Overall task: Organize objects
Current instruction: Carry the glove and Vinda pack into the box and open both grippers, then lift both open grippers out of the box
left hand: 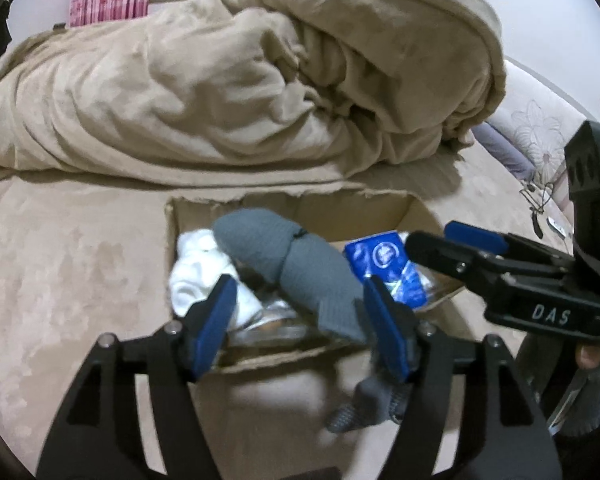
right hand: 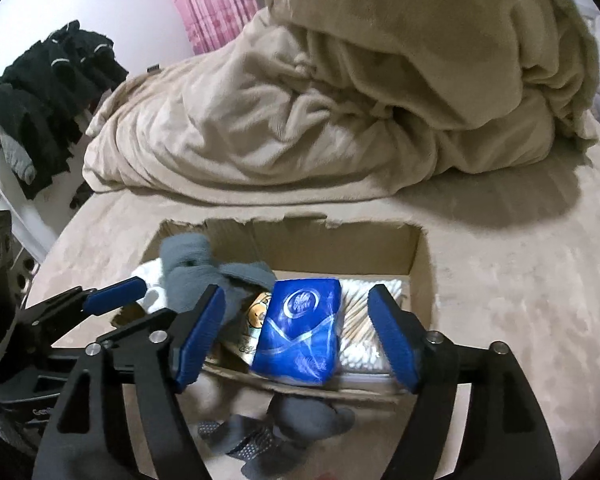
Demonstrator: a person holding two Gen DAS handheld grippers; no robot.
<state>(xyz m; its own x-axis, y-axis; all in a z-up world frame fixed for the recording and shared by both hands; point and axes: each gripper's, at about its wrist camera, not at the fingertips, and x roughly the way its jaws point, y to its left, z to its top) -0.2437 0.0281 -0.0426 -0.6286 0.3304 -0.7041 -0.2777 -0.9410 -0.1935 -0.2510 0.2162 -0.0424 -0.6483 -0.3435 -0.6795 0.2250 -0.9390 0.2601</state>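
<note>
on the far left of the right wrist view there's a pile of dark clothes (right hand: 52,92) off the bed, not part of the sorting as far as anyone can tell. next along, the cardboard box (right hand: 416,264) sits on the bed (left hand: 60,272) in front of the bunched beige blanket (left hand: 228,80), probably because the flat bit of mattress is the only work surface here. inside at its left end is something white (left hand: 196,276), then the grey sock (left hand: 296,264), draped over the near wall with its toe hanging outside, so it looks half in. the left tongs (left hand: 296,320) are wide open around it, gripping nothing. right of that is the blue tissue pack (right hand: 300,328), leaning on the near wall, then cotton swabs (right hand: 364,320). the right tongs (right hand: 296,332) straddle the pack, spread wide, holding nothing.
</note>
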